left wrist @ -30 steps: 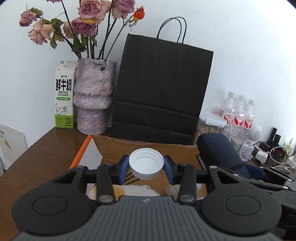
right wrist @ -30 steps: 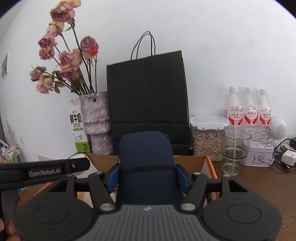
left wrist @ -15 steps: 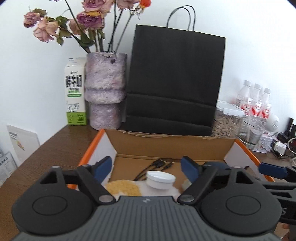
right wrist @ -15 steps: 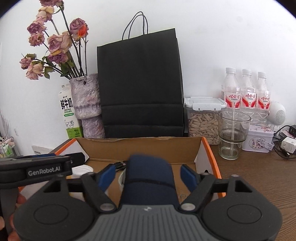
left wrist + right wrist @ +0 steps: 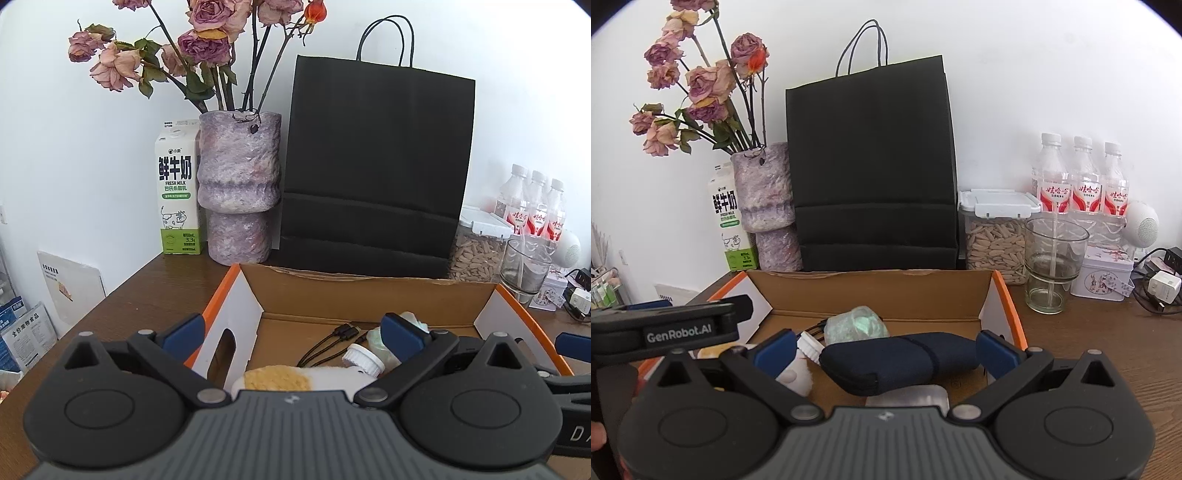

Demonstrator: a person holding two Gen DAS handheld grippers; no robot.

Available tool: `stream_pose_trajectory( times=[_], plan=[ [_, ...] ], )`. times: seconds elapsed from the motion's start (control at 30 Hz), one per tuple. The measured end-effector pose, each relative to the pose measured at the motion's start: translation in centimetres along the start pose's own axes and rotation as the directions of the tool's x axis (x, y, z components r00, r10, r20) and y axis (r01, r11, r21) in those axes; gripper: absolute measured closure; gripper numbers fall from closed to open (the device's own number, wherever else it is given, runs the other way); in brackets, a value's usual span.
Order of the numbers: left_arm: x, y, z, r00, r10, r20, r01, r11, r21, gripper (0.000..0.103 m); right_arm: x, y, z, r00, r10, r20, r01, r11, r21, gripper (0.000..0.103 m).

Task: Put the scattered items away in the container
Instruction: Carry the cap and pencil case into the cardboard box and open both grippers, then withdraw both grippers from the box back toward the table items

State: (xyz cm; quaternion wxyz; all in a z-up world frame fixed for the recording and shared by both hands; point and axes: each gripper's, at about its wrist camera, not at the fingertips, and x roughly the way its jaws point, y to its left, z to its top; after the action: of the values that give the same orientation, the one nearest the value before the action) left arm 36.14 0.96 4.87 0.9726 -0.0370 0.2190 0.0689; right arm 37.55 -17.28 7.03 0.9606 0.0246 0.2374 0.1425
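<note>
An open cardboard box [image 5: 369, 291] with orange edges sits on the brown table. My left gripper [image 5: 291, 332] hovers over its left part, jaws still opening, pads touching nothing. Below it lie a white screw cap [image 5: 364, 360], a black cable [image 5: 332, 339] and a yellow-and-white soft item [image 5: 277, 378]. My right gripper [image 5: 886, 350] hangs over the box's right half, its jaws also opening. The navy pouch [image 5: 897, 360] lies flat beneath them, free of the pads, beside a pale green wrapped lump [image 5: 857, 325].
Behind the box stand a black paper bag [image 5: 871, 166], a stone vase of dried roses [image 5: 238, 184] and a milk carton [image 5: 177, 188]. To the right are a seed jar [image 5: 995, 236], a glass [image 5: 1052, 262], water bottles [image 5: 1078, 177], a tin [image 5: 1102, 275] and chargers [image 5: 1161, 284].
The left gripper let go of the white cap, which now lies in the box. The right gripper released the navy pouch, which dropped flat into the box. Both jaws spread wide.
</note>
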Motion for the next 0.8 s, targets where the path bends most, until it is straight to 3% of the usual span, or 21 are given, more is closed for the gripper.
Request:
stream_pose_trajectory(
  times=[0.33,0.8],
  plan=[
    [-0.9,0.1,0.3,1.0,-0.001,0.02,0.001,1.0,-0.007,0.0,-0.8,0.0,0.4,1.0,-0.002,0.017,0.002,1.0,-0.003,0.0],
    [-6.0,1.6,-1.6,0.998,0.01,0.058,-0.008,0.999,-0.036,0.0,-5.3,0.9,-1.1,0.998,-0.012,0.058,0.015,0.998,-0.054,0.0]
  ],
)
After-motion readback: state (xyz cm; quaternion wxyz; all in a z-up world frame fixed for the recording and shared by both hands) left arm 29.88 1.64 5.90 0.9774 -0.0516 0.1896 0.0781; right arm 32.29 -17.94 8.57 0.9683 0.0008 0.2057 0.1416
